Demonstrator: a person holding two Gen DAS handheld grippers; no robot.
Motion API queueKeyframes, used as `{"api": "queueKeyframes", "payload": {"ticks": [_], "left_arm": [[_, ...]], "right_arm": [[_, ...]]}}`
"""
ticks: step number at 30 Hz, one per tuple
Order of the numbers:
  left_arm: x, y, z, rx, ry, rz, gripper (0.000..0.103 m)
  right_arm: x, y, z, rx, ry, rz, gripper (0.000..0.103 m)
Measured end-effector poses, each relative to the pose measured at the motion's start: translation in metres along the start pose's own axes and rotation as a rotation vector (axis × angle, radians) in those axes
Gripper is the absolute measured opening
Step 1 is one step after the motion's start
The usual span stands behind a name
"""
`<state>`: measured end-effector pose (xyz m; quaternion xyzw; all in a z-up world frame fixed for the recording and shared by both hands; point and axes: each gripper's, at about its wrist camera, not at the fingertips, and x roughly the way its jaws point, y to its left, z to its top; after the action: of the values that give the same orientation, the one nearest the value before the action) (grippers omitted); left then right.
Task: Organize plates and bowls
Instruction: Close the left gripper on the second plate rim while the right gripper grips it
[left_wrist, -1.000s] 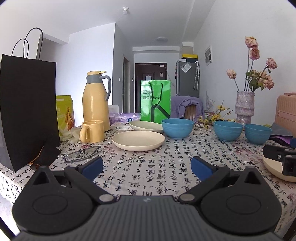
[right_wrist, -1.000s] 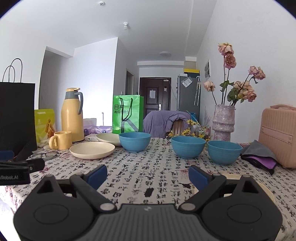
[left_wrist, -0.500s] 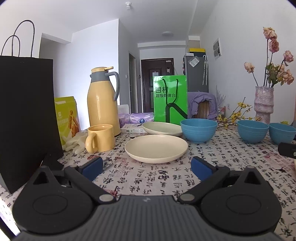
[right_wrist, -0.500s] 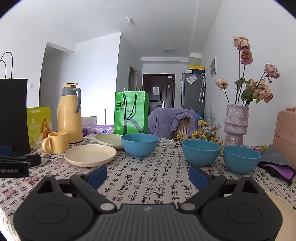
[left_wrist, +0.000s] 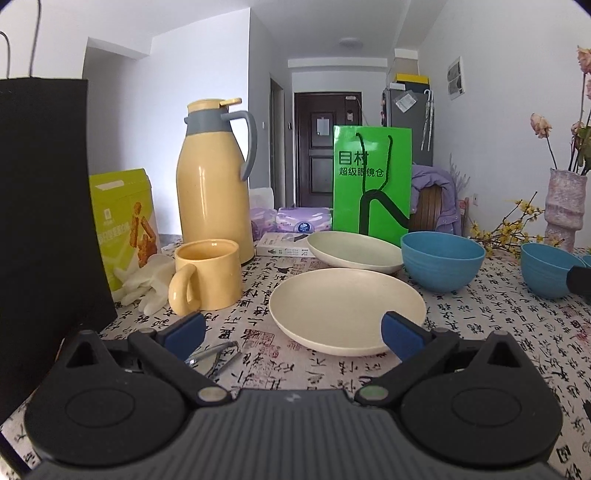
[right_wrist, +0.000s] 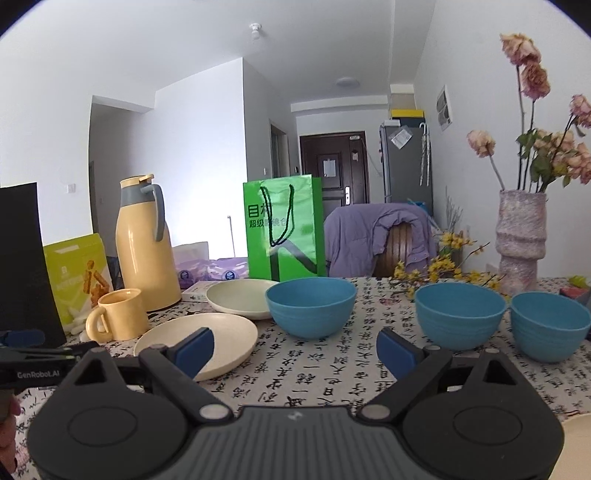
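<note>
Two cream plates lie on the patterned tablecloth: a near plate (left_wrist: 347, 310) (right_wrist: 221, 338) and a far plate (left_wrist: 354, 251) (right_wrist: 240, 295). Three blue bowls stand in a row: left bowl (right_wrist: 310, 306) (left_wrist: 441, 264), middle bowl (right_wrist: 460, 314) (left_wrist: 546, 267), right bowl (right_wrist: 548, 325). My left gripper (left_wrist: 293, 332) is open and empty, its right fingertip over the near plate's front rim. My right gripper (right_wrist: 295, 350) is open and empty, in front of the left bowl. A third cream plate's edge (right_wrist: 576, 450) shows at the lower right.
A yellow thermos jug (left_wrist: 212, 177), yellow mug (left_wrist: 207, 273), white gloves (left_wrist: 146, 282), black paper bag (left_wrist: 48, 221), green paper bag (left_wrist: 371, 184), nail clippers (left_wrist: 214, 356) and a vase of dried roses (right_wrist: 521, 236) stand around the dishes.
Both grippers have moved forward toward the dishes. The left one now reaches the near cream plate; the right one has come closer to the blue bowls. Both stay open.
</note>
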<state>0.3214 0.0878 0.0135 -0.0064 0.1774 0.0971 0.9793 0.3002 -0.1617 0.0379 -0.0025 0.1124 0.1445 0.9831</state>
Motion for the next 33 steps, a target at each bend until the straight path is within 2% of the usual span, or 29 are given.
{"api": "queueKeyframes", "payload": {"ticks": [8, 10, 13, 16, 21, 22, 25, 30, 31, 33], "left_arm": [[0.075, 0.017, 0.030, -0.017, 0.113, -0.072, 0.103], [0.100, 0.020, 0.034, -0.021, 0.165, -0.097, 0.103], [0.133, 0.022, 0.036, -0.042, 0.238, -0.118, 0.094], [0.159, 0.021, 0.036, -0.053, 0.289, -0.110, 0.077], [0.184, 0.019, 0.035, -0.050, 0.313, -0.062, 0.070], [0.186, 0.019, 0.034, -0.052, 0.312, -0.057, 0.070], [0.198, 0.023, 0.031, -0.101, 0.344, -0.059, 0.066], [0.206, 0.026, 0.023, -0.104, 0.364, -0.050, 0.038], [0.206, 0.026, 0.023, -0.098, 0.364, -0.043, 0.035], [0.206, 0.030, 0.023, -0.123, 0.367, -0.042, 0.024]], "right_arm": [[0.085, 0.014, 0.011, 0.050, 0.176, 0.071, 0.094], [0.106, 0.018, 0.012, 0.054, 0.208, 0.079, 0.093], [0.135, 0.025, 0.013, 0.067, 0.246, 0.077, 0.090], [0.162, 0.031, 0.011, 0.063, 0.279, 0.071, 0.084], [0.201, 0.035, 0.002, 0.097, 0.341, 0.081, 0.064], [0.206, 0.035, -0.001, 0.114, 0.351, 0.079, 0.062], [0.217, 0.035, -0.006, 0.145, 0.369, 0.082, 0.050], [0.226, 0.035, -0.015, 0.172, 0.384, 0.104, 0.026], [0.228, 0.036, -0.017, 0.174, 0.388, 0.104, 0.023], [0.230, 0.036, -0.019, 0.165, 0.379, 0.099, 0.016]]}}
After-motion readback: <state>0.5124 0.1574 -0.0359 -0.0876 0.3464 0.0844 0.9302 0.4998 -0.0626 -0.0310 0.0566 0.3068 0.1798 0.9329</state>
